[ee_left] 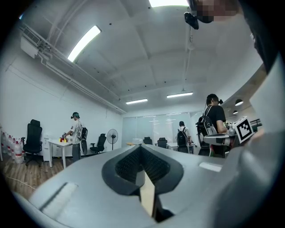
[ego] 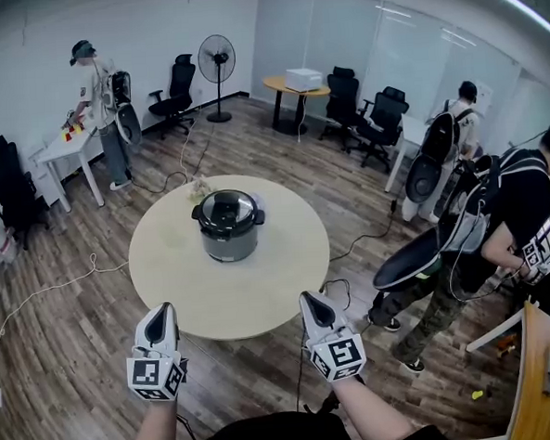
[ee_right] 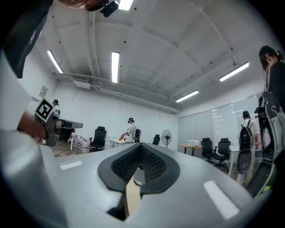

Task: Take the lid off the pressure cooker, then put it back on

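The round tabletop (ego: 170, 258) stands in front of you on the wood floor (ego: 69, 339). The pressure cooker (ego: 229, 234) sits near its middle, a little toward the far side, and the lid (ego: 227, 209) is in place on top of it. You hold your left claw (ego: 160, 316) and right claw (ego: 315, 305) by the tabletop's near edge, one to each side, well apart from the cooker. Both claws are clenched, jaws pressed together with nothing between them.
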Demonstrator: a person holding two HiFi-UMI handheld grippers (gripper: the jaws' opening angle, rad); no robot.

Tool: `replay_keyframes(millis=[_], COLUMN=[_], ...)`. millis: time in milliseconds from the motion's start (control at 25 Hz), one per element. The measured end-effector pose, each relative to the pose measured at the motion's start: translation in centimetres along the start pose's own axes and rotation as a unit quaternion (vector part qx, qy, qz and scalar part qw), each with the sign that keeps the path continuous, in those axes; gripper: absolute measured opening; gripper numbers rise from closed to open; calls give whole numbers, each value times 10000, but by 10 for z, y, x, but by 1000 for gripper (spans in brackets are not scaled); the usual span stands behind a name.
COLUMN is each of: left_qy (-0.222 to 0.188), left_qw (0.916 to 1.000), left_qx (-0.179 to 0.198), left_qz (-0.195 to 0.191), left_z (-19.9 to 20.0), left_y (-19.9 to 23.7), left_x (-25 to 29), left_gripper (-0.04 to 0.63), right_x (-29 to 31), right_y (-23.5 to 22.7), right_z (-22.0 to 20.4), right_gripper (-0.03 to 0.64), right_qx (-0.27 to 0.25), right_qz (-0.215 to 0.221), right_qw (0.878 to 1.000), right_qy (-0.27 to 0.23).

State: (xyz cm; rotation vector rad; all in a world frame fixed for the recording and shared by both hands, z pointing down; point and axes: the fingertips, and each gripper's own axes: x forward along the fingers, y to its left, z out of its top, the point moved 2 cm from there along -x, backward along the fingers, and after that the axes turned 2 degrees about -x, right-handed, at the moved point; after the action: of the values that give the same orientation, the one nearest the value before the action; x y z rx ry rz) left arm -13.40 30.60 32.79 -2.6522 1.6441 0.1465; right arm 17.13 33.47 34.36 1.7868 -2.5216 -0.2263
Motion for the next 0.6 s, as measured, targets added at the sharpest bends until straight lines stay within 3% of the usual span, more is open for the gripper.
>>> replay_keyframes(millis=[320,360,400,440,600], left_qy=[2,5,9,13,35], left_qw=[10000,10000,10000,10000,10000], left_qx=[-29,-23,-13,-6,-11], left_qz=[43,44,47,52,72], left_z=[-1,-1,0,0,-2], left_y=[-2,-2,-3,-3,-5], left_x=[-3,-4,-4,-5,-4], left_gripper=[0,0,0,0,0], right_x=[4,6,10,13,17], right_y=[8,10,12,12,10], right_z=[1,1,2,2,-2], right_gripper=[9,126,446,546,572], right_qx=[40,54,36,14,34], right_qz=[329,409,464,517,637], right_qw=[9994,9991,9989,9987,9978], right_qy=[-83,-71,-40,19,178])
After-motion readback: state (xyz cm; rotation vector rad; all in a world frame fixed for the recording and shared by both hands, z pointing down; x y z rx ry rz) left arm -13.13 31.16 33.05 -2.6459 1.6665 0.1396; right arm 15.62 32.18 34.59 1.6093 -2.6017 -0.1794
